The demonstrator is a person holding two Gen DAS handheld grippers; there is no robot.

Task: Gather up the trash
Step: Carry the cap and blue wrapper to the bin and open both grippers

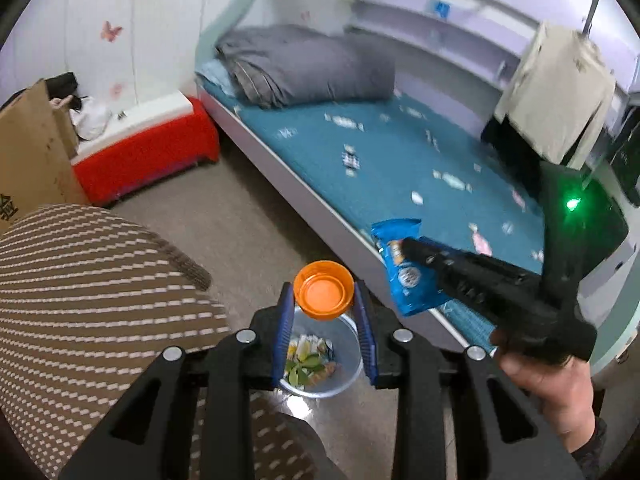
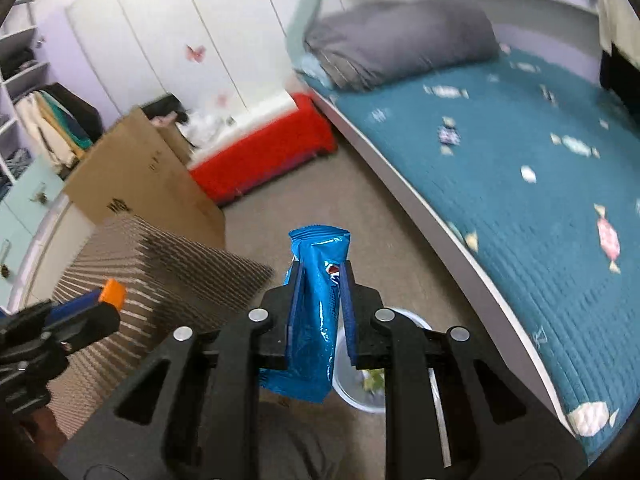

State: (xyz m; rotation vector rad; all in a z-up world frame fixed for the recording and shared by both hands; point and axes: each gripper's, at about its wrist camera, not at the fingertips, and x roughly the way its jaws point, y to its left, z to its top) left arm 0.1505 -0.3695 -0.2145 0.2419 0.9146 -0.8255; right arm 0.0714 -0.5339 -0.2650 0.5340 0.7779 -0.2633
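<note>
Below, the left claw clenched a round orange plastic lid over the clear plastic bin; the right claw gripped a glossy, crinkled blue snack wrapper, upright, beside the bed.

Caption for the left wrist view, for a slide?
Left gripper holds orange cap above trash bin; right gripper carries blue wrapper.

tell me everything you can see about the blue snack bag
The blue snack bag is glossy foil-like plastic with a crimped, sealed top edge and a round logo on its face. It looks flattened and creased. It stands upright, pinched between the right gripper pads, hanging in the air above the floor near the bed edge.
</note>
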